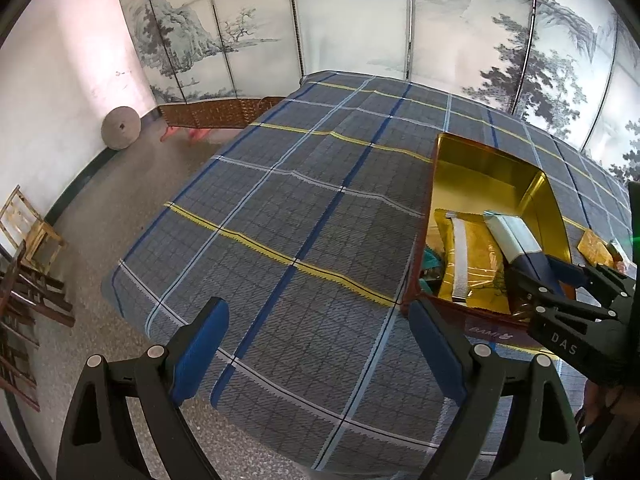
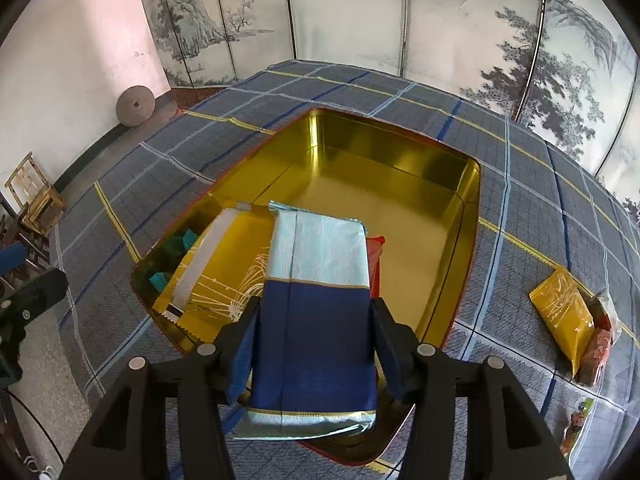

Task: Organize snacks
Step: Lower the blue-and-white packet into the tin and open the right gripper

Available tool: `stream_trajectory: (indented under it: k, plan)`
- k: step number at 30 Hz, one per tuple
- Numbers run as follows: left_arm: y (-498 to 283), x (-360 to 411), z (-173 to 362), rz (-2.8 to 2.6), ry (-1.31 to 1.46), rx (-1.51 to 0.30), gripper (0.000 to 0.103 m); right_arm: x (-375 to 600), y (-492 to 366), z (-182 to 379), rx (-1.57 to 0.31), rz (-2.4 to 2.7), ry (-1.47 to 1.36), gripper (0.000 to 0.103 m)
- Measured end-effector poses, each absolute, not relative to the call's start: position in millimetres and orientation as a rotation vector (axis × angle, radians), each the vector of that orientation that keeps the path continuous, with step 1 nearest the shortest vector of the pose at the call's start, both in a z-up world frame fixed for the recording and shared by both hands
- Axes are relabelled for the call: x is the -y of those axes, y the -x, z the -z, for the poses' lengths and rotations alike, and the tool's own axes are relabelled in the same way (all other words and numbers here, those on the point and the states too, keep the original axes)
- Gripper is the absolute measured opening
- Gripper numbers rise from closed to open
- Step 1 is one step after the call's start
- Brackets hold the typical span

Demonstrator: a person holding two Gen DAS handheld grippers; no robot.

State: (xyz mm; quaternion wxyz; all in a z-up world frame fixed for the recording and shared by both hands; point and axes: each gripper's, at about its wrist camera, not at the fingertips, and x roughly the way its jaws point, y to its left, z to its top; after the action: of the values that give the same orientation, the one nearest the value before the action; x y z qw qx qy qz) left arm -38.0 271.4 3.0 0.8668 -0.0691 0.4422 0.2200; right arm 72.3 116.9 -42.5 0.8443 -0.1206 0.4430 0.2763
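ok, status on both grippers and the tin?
Left gripper open, empty, over the cloth. Right gripper astride blue-and-white packet over gold tin, grip unclear. Yellow packet already inside. Nothing blocking.

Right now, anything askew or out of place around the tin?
The blue-and-pale packet between the right tongs sits tilted, its near end hanging out over the tin's rim rather than lying flat inside. A yellow packet and a few other snacks remain outside on the cloth. No spill or damage visible.
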Motion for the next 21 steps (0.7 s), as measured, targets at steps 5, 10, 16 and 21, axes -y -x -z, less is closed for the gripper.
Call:
stream_trajectory:
  k: [5, 10, 16, 21]
  plan:
    - [36, -264, -5, -0.453, 0.135, -0.926, 0.09, -116, -69, 37, -0.914, -0.59, 0.266, 0.06]
    - [35, -258, -7, -0.444, 0.128, -0.92, 0.09, -112, -65, 30, -0.889, -0.602, 0.262, 0.069]
    - [32, -249, -11, -0.431, 0.118, -0.911, 0.09, -101, -62, 17, -0.869, -0.622, 0.231, 0.069]
    - [27, -237, -12, -0.407, 0.103, -0.909, 0.09, -87, -59, 6, -0.842, -0.625, 0.219, 0.069]
